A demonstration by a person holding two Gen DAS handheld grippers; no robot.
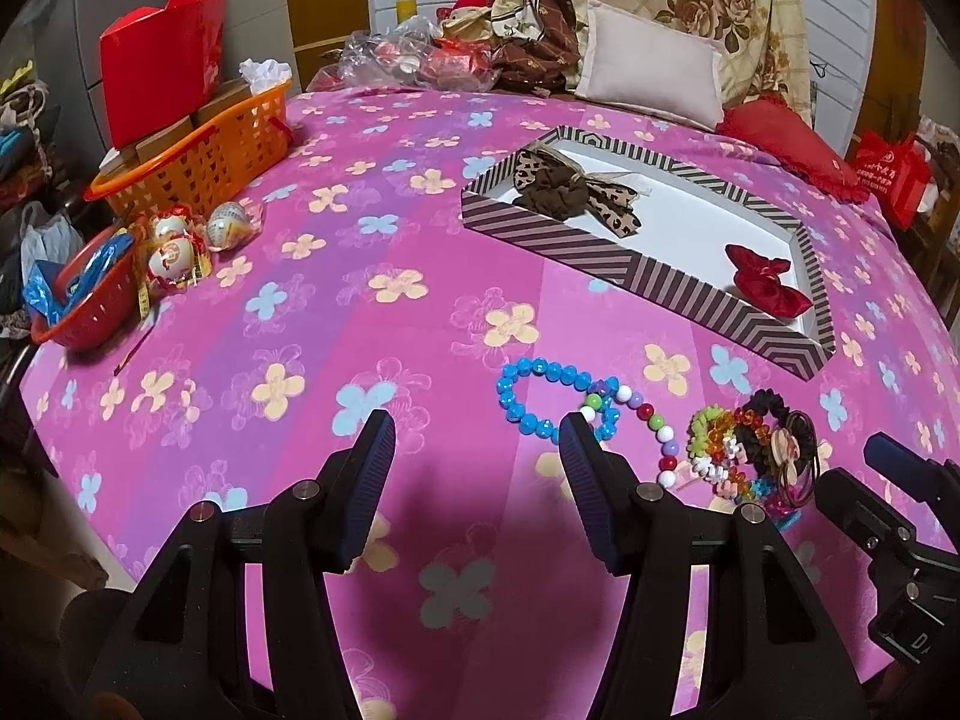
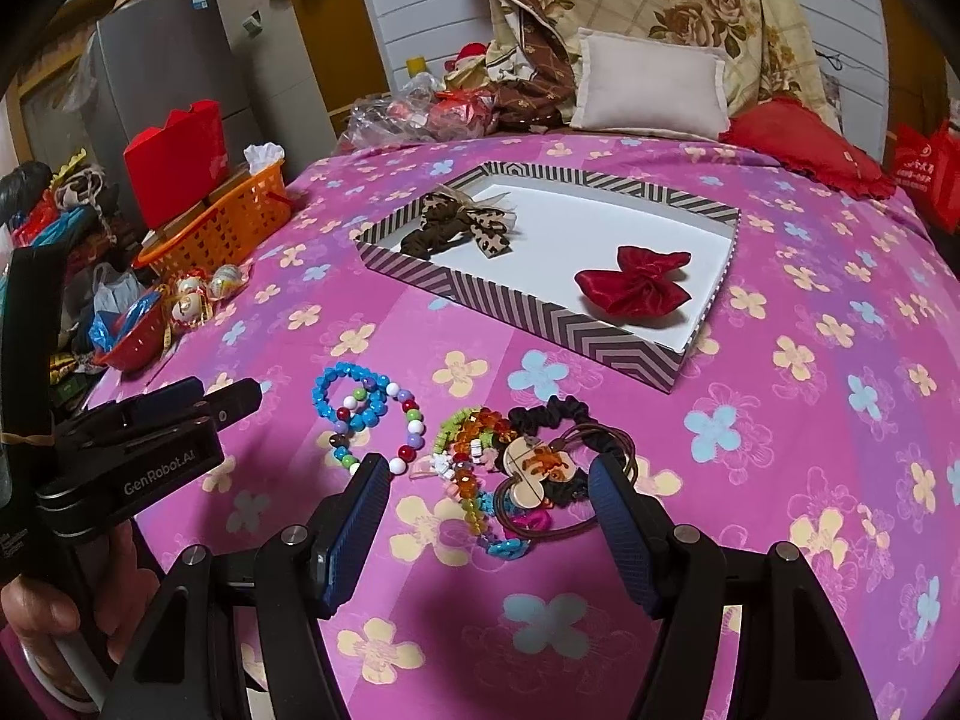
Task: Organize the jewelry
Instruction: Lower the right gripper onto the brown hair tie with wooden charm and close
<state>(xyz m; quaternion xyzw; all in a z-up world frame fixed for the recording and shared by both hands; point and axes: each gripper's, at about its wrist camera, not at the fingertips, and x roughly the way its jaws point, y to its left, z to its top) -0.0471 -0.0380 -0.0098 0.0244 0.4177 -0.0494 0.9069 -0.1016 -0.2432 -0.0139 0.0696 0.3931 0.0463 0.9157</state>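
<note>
A striped box lid (image 1: 690, 285) (image 2: 540, 324) lies on the pink bedspread. In it are a leopard bow (image 1: 576, 189) (image 2: 462, 225) and a red bow (image 1: 768, 279) (image 2: 636, 279). In front lie a blue bead bracelet (image 1: 540, 387) (image 2: 336, 387), a multicolour bead bracelet (image 1: 657, 426) (image 2: 402, 426) and a pile of hair ties and beads (image 1: 756, 450) (image 2: 528, 468). My left gripper (image 1: 477, 438) is open and empty, left of the bracelets. My right gripper (image 2: 489, 480) is open and empty, just in front of the pile.
An orange basket (image 1: 198, 159) (image 2: 222, 228), a red box (image 1: 162, 72) and a red bowl (image 1: 84, 306) stand at the bed's left edge. Pillows (image 1: 654, 69) (image 2: 648, 84) and clutter lie at the far end. The left gripper also shows in the right wrist view (image 2: 198, 402).
</note>
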